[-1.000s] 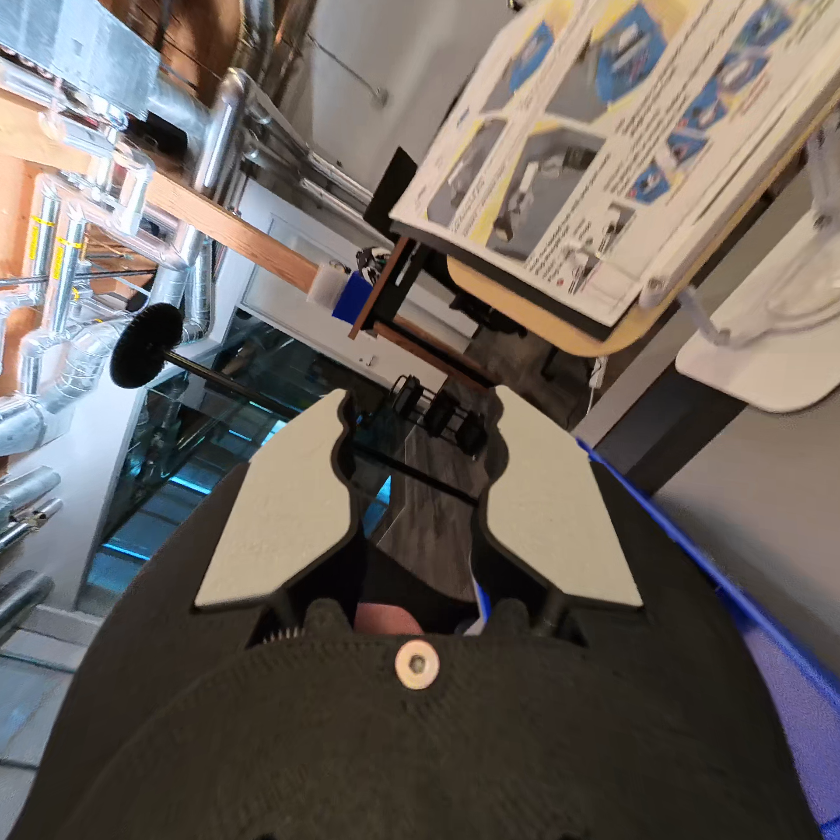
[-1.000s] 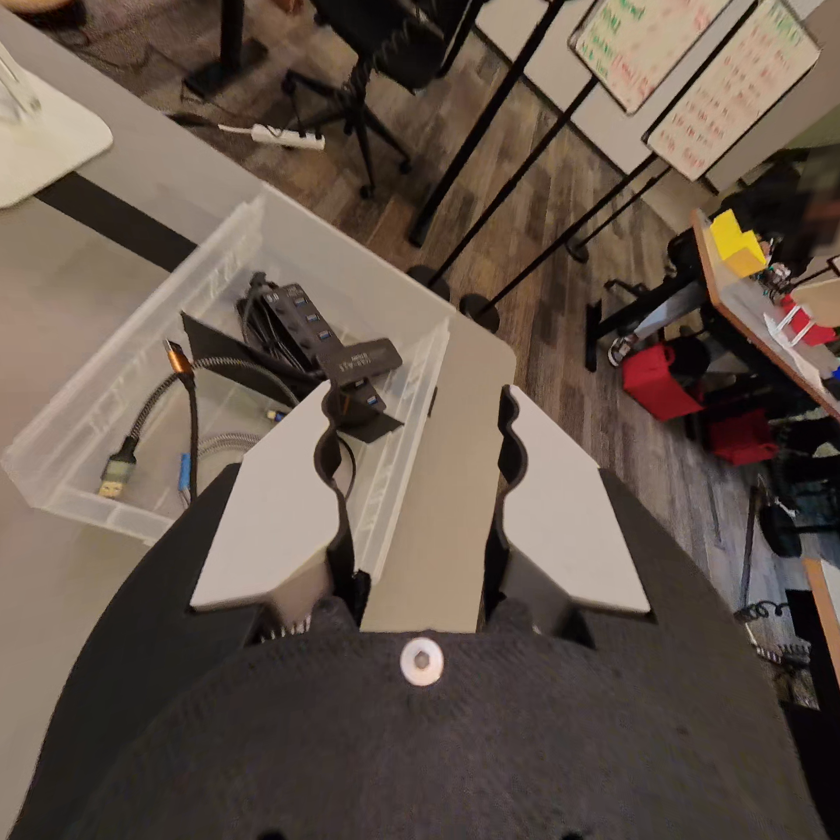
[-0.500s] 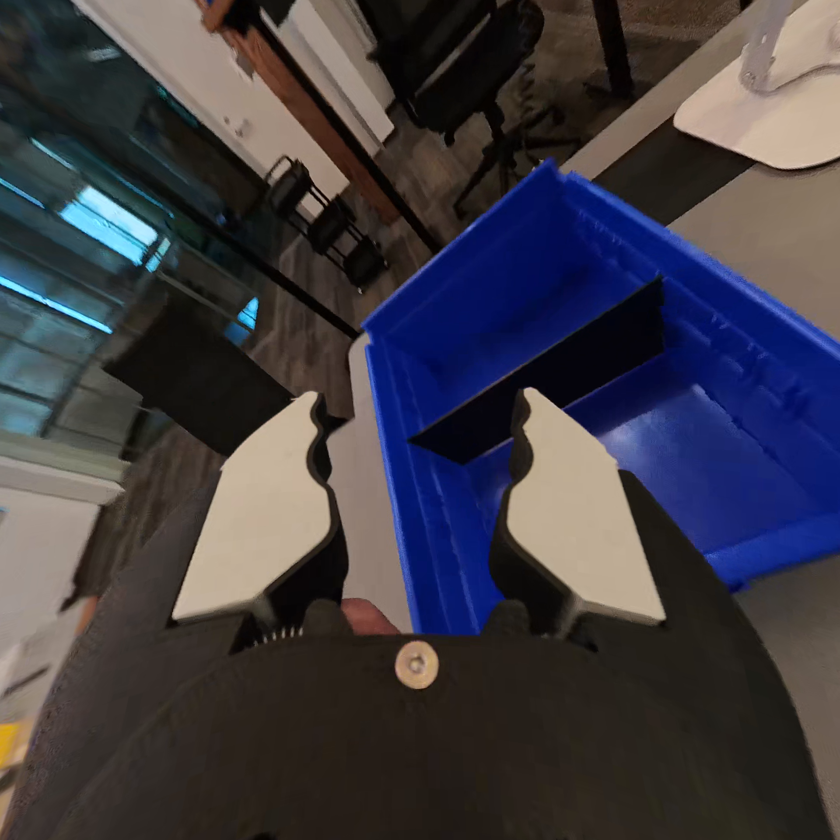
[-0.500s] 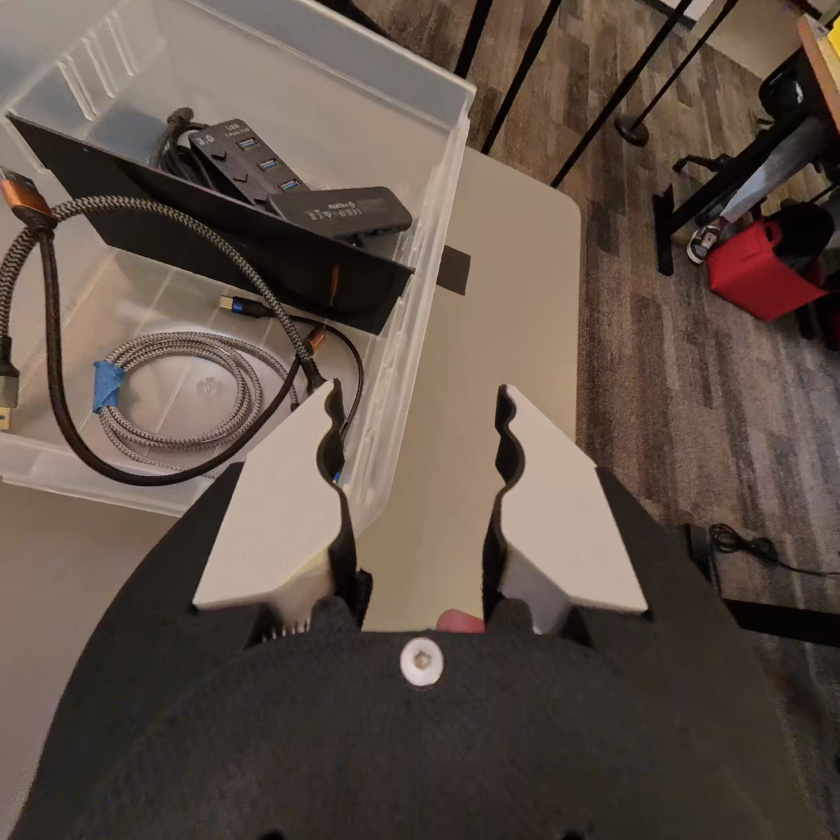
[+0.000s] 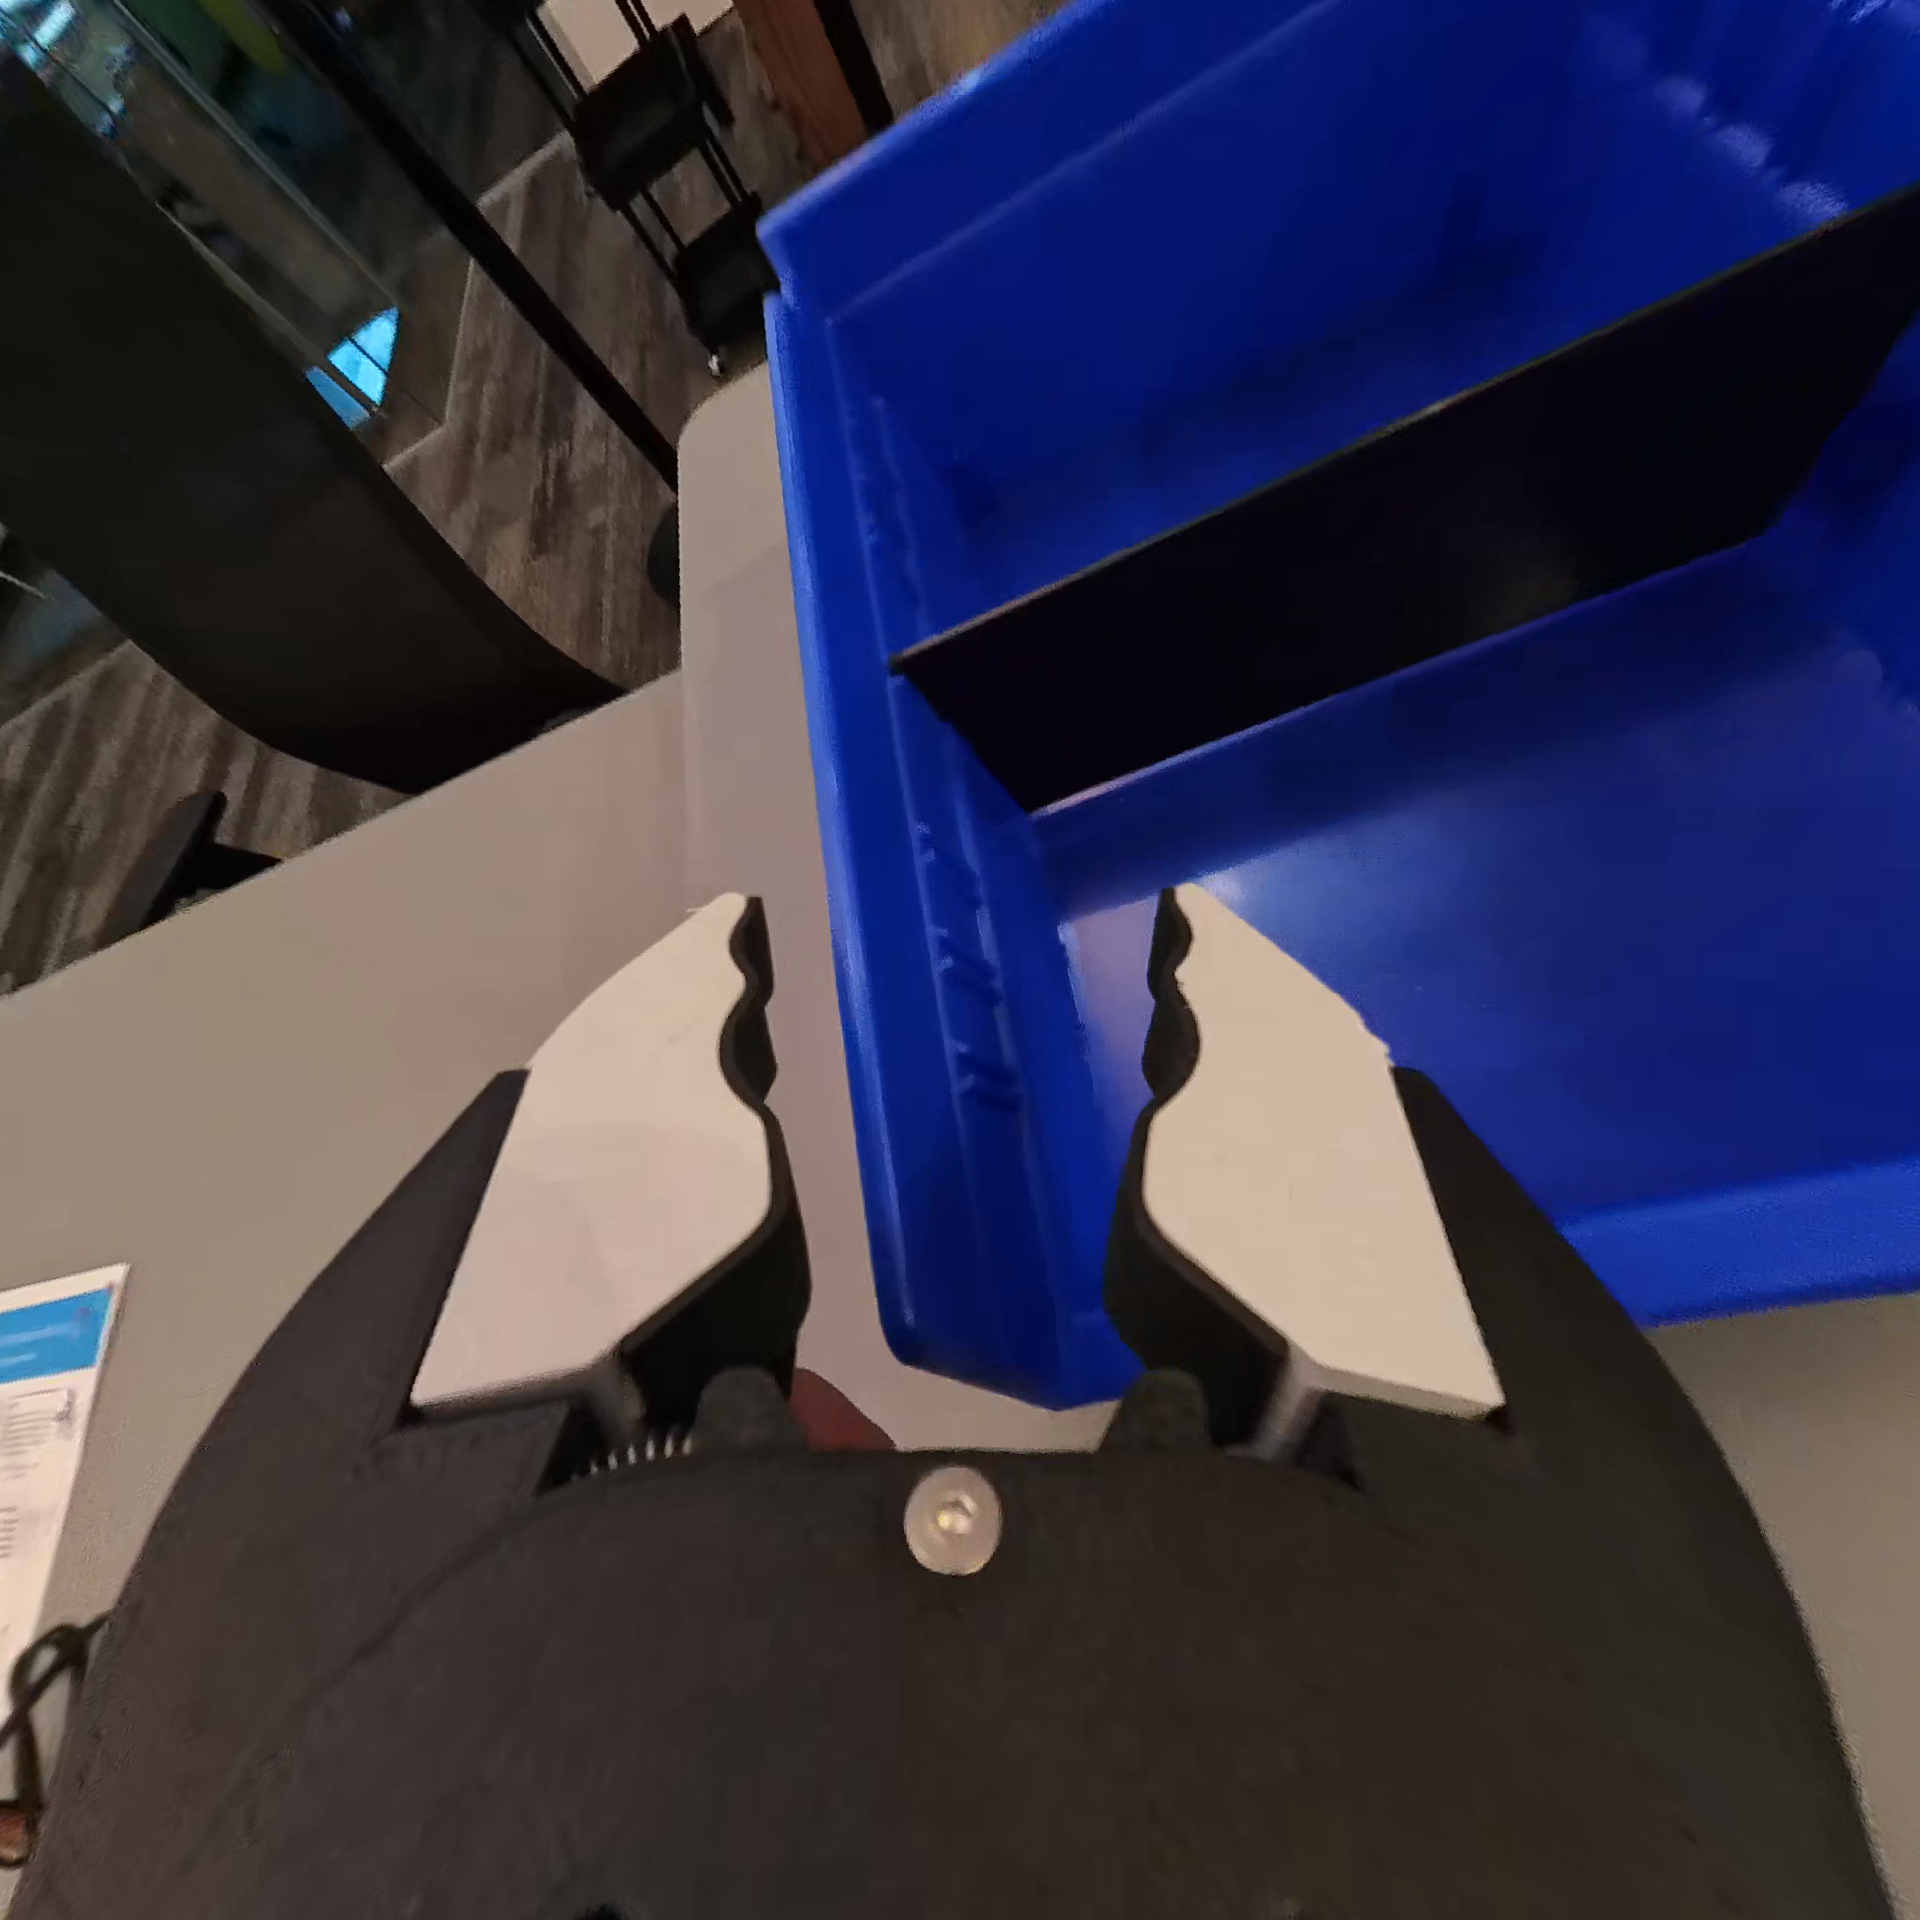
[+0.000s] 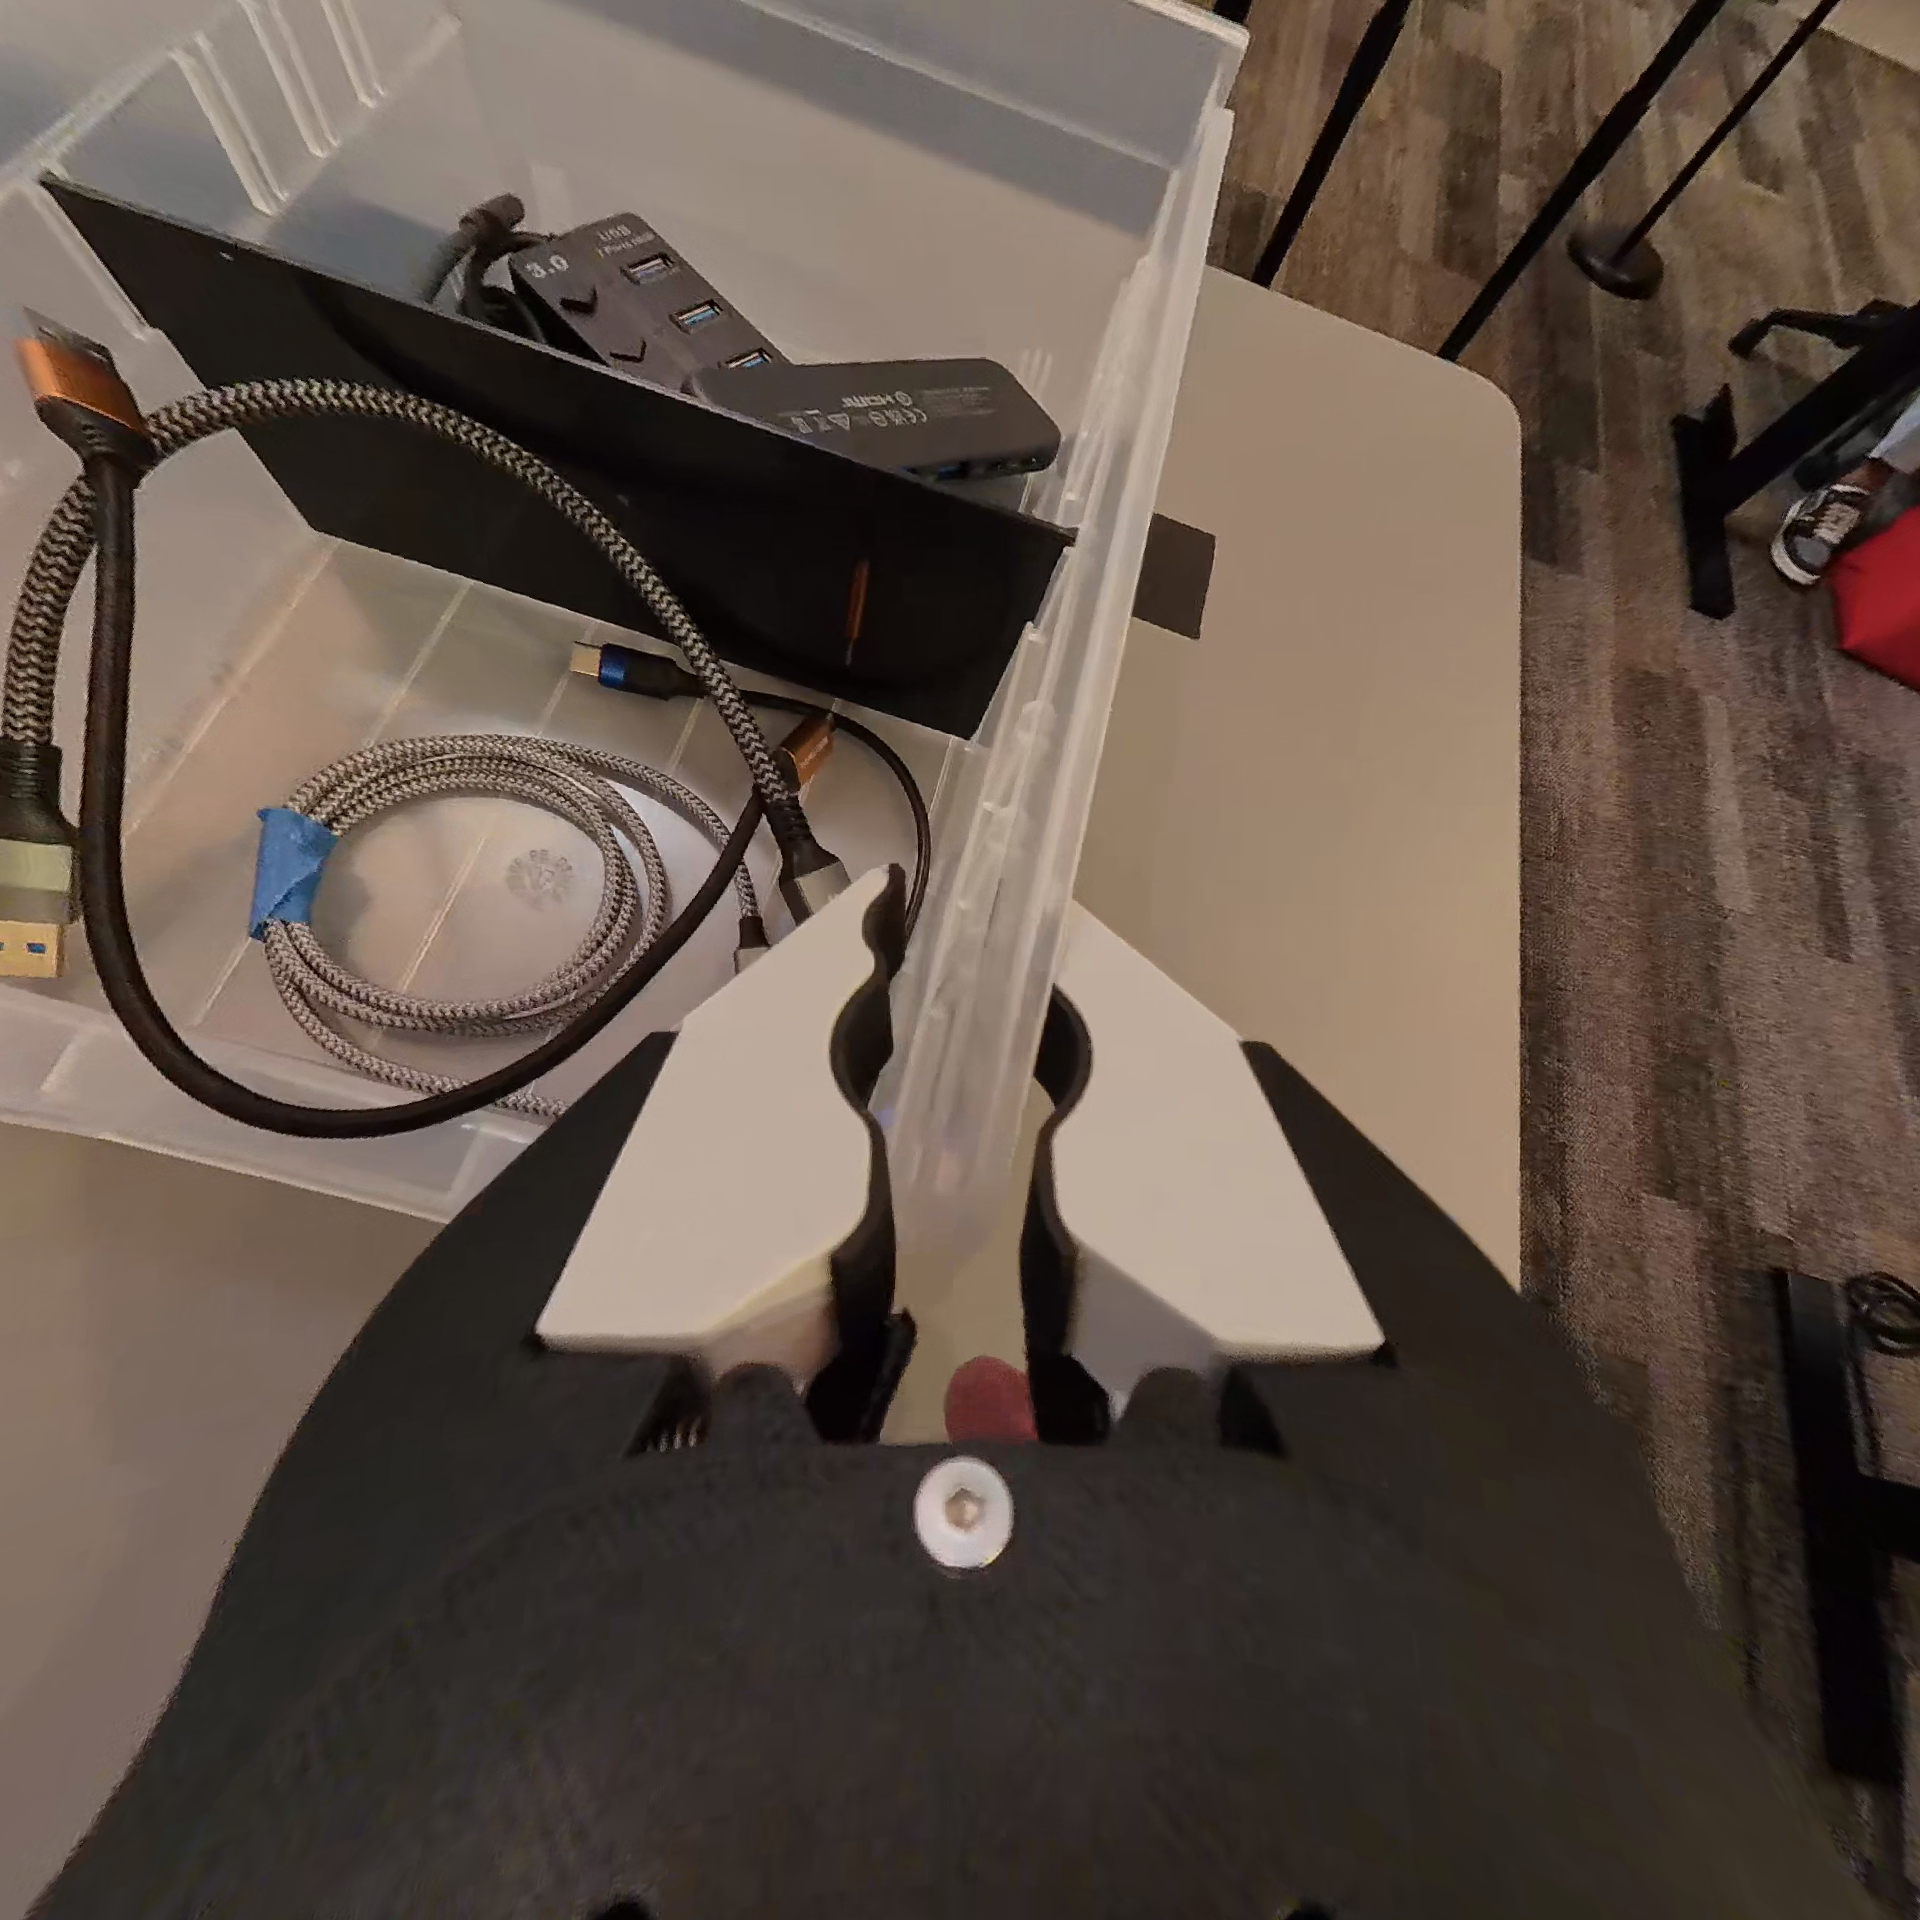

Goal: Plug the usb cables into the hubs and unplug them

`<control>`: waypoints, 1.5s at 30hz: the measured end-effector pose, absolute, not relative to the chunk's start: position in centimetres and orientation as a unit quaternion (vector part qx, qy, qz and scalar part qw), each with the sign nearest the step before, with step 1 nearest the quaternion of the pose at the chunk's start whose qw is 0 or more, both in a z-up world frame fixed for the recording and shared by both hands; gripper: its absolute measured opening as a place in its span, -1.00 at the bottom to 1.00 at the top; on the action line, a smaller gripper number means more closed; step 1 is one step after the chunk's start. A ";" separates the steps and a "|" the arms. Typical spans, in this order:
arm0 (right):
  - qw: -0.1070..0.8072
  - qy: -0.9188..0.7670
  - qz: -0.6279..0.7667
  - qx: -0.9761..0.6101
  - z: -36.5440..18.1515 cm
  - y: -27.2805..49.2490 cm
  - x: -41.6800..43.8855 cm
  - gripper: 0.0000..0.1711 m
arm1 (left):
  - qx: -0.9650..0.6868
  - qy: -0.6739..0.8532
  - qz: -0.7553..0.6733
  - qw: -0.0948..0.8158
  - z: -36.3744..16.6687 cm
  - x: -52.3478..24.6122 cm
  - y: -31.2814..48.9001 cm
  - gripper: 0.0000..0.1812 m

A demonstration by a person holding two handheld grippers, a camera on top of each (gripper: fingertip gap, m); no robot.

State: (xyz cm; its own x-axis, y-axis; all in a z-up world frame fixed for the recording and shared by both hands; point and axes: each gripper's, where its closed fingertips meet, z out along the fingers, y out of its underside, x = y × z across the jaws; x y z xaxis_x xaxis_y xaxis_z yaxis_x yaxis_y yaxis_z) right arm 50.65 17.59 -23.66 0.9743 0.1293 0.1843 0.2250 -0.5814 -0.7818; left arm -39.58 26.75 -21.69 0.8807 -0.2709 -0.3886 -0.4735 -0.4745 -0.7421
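In the right wrist view a clear bin (image 6: 1039, 779) has a black divider (image 6: 623, 499). Behind the divider lie a black multi-port hub (image 6: 644, 301) and a slim grey hub (image 6: 883, 400). In front lie a thick braided cable (image 6: 416, 405) with an orange-collared plug, a coiled grey cable (image 6: 468, 904) bound with blue tape, and a thin black cable (image 6: 623, 670). My right gripper (image 6: 982, 899) is closed on the clear bin's right wall. In the left wrist view my left gripper (image 5: 958, 914) is open and straddles the left wall of an empty blue bin (image 5: 956, 1039) with a black divider (image 5: 1403, 582).
Both bins stand on a grey table (image 5: 312, 1091). A printed sheet (image 5: 52, 1351) and a black cord (image 5: 42, 1683) lie at its left. The table's right edge (image 6: 1512, 831) drops to wood-pattern floor with black stand poles (image 6: 1320, 145) and a red bag (image 6: 1881, 613). The left gripper's tips are roughly 90 centimetres from the right gripper's. My right tips are roughly 20 centimetres from the black multi-port hub (image 6: 644, 301).
Both grippers have come down onto the bins' side walls. The left swung down from the ceiling to the blue bin. The right jaws have narrowed onto the clear bin's wall.
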 end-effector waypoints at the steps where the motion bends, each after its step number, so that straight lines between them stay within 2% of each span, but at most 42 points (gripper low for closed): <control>1: 0.448 -0.099 -0.052 -0.887 -23.6 17.6 50.7 -0.83 | -0.857 0.216 0.103 0.457 -22.4 -39.8 26.8 -0.29; 6: 0.461 -0.081 -0.022 -0.884 -23.5 17.7 50.6 -0.88 | -0.845 0.191 0.069 0.495 -22.9 -40.4 27.5 -0.75; 9: 0.463 -0.065 -0.012 -0.884 -23.5 17.6 50.7 -0.94 | -0.846 0.157 -0.004 0.510 -22.6 -40.0 27.6 -0.91; 18: 0.464 -0.050 -0.008 -0.885 -23.5 16.5 49.7 -0.95 | -0.832 0.130 -0.047 0.538 -22.0 -39.7 27.3 -0.97; 27: 0.447 -0.073 -0.001 -0.892 -23.5 13.1 46.0 -0.85 | -0.797 0.132 -0.055 0.587 -18.9 -39.1 26.0 -0.98; 39: 0.439 -0.147 0.023 -0.886 -23.7 9.8 36.9 -0.60 | -0.747 0.153 -0.053 0.645 -15.3 -38.5 22.6 -0.97; 45: 0.435 -0.184 0.038 -0.881 -23.7 8.9 31.6 -0.63 | -0.721 0.141 -0.060 0.676 -13.0 -39.1 21.0 -0.98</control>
